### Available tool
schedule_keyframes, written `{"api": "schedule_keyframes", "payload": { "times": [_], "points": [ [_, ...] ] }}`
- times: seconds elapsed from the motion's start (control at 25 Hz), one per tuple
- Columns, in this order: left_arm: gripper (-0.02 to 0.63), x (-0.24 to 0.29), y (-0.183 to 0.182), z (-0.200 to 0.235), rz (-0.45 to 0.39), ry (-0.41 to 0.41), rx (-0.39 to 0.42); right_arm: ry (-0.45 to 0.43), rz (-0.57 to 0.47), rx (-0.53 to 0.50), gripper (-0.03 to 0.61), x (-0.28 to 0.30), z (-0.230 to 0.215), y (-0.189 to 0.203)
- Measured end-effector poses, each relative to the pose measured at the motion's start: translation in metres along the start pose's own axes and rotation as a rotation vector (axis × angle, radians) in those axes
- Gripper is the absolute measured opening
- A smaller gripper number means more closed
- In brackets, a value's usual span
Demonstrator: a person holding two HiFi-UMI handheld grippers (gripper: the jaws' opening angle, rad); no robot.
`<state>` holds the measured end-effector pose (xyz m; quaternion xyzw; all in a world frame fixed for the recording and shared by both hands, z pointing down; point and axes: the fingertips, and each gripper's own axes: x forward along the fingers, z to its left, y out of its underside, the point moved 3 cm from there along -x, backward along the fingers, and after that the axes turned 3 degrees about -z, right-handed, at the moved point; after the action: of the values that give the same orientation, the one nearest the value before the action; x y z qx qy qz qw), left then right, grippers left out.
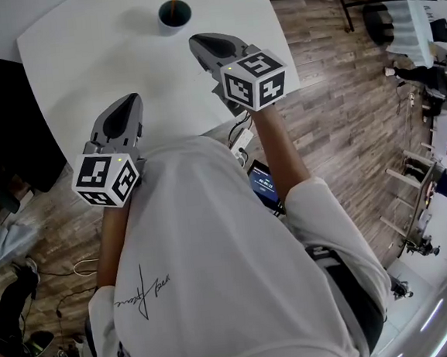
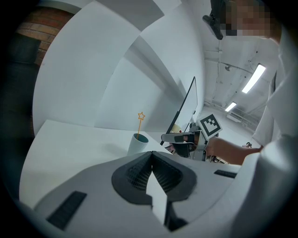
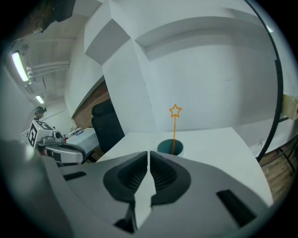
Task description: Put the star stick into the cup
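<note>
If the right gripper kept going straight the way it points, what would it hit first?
Probably the cup, with the star stick standing in it. It sits just ahead of the right gripper, slightly right of its closed jaws, though depth is unclear.

The white worktop (image 1: 120,58) is standing on a wood-plank floor (image 1: 342,117). It is carrying a cup (image 1: 174,13) with a dark teal interior, which is sitting upright toward the worktop's far side.

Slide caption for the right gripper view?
Right gripper, jaws shut and empty, faces the cup with the star stick standing inside.
</note>
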<state>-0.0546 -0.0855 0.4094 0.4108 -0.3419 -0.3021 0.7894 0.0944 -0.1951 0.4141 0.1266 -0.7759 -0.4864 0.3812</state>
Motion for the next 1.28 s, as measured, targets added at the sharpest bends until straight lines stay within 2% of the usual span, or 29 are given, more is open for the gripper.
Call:
{"api": "schedule_keyframes", "payload": {
  "times": [0.8, 1.28],
  "points": [
    [0.009, -0.001, -0.002, -0.002, -0.017, 0.006, 0.009, 0.011, -0.003, 0.060, 0.012, -0.045, 0.032, 0.027],
    [0.009, -0.009, -0.006, 0.007, -0.043, -0.022, -0.031, 0.010, -0.009, 0.074, 0.011, -0.062, 0.050, 0.037]
  ]
}}
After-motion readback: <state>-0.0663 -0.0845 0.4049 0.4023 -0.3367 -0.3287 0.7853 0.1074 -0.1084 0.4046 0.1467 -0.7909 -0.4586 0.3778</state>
